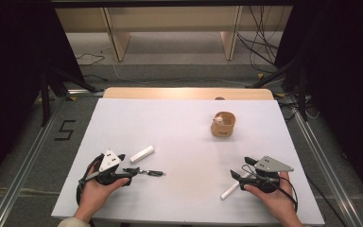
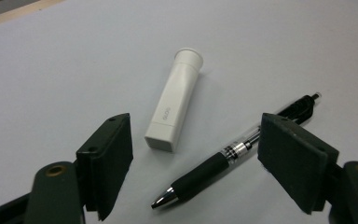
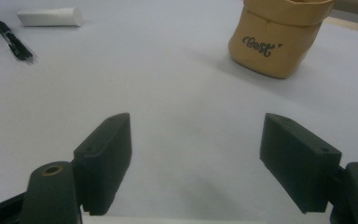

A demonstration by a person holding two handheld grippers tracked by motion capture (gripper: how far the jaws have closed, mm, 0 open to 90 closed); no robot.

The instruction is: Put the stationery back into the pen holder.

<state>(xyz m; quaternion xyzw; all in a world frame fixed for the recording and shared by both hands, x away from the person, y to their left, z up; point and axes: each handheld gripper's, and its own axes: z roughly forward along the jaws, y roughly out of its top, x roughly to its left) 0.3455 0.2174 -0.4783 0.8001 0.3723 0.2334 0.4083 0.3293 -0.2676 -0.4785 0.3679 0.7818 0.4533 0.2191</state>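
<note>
- Left tool (image 2: 196, 154) is standing apart, straddling a black rubber-gripped pen (image 2: 233, 151) beside a squarish white tube (image 2: 173, 107), possibly plastic.
- Right tool (image 3: 196, 158) is gaping over the matte tabletop (image 3: 168, 93).

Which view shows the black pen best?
The left gripper view: the pen lies close up, tip and grip sharp. In the high view the pen is small; in the right gripper view the pen is far off.
</note>
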